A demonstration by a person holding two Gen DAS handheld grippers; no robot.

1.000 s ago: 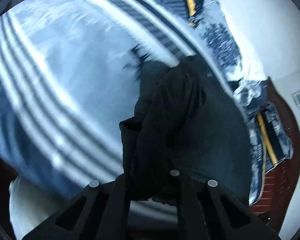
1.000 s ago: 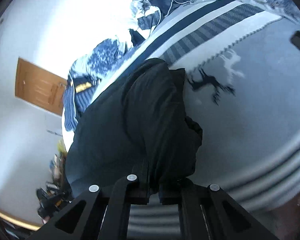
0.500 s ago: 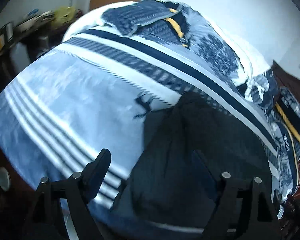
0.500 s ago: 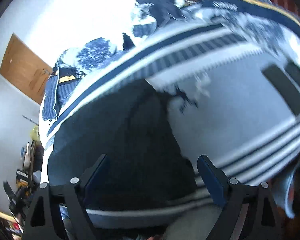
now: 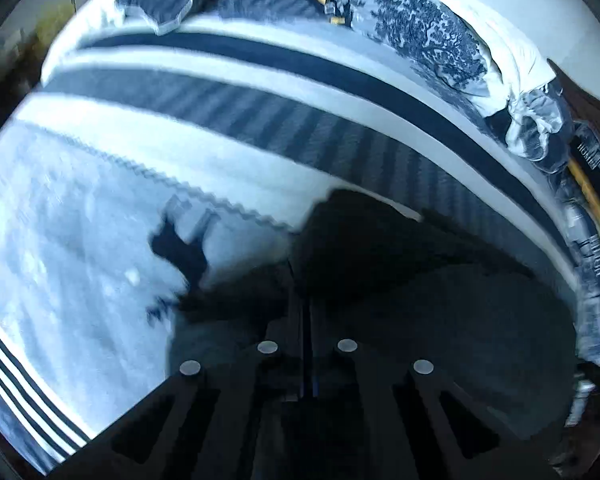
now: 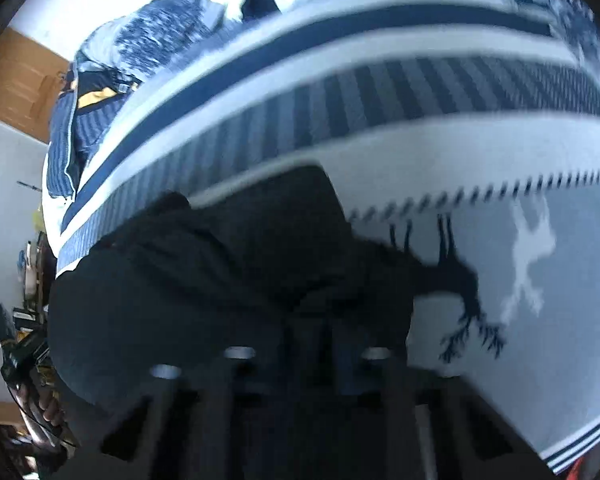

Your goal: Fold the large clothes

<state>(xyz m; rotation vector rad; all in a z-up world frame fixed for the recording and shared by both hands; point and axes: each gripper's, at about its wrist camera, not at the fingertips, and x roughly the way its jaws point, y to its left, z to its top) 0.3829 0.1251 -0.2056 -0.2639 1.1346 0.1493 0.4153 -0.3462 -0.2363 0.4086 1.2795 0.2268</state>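
My left gripper (image 5: 304, 312): matte black fingers, angular black frame, four round silver screw heads. My right gripper (image 6: 314, 344): same, blurred.

Blurred white lettering on the dark pillow (image 5: 594, 160) at the bed's edge is unreadable.

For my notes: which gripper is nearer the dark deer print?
Neither clearly: the left gripper has the deer print close on its left, the right gripper on its right.

Blue-and-white striped bedspread (image 5: 260, 128) with deer print (image 6: 456, 276), rumpled patterned quilt (image 5: 432, 40), wooden door (image 6: 16, 84)
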